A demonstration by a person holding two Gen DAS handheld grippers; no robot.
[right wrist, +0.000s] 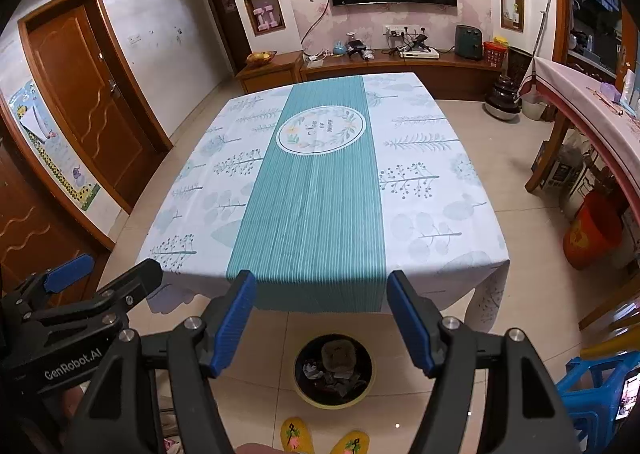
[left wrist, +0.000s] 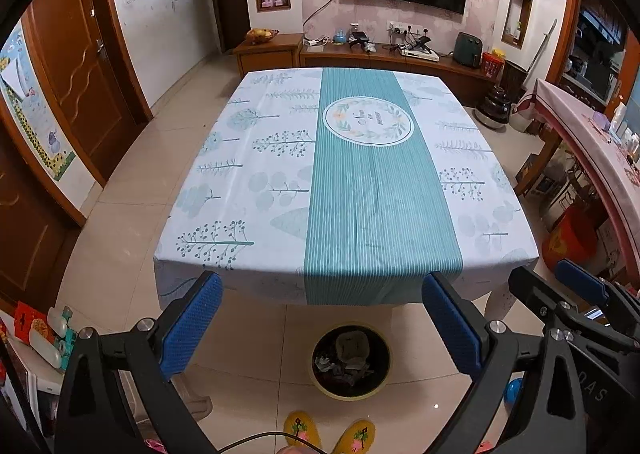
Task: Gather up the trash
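We hold both grippers over the near table edge, nothing in either. Left gripper (left wrist: 320, 318) jaws stand wide apart, empty; right gripper (right wrist: 320, 318) jaws stand about half open, empty. The tablecloth (left wrist: 360, 182) beyond the jaws shows no trash that we can see, so the task looks finished or at rest; any next move means finding a leftover piece first. The bin (left wrist: 351, 362) sits on the floor below and between the jaws, open-topped, holding crumpled scraps (left wrist: 340, 368) and a brownish wad (left wrist: 352, 344). Slippers (left wrist: 332, 432) show nearer us.
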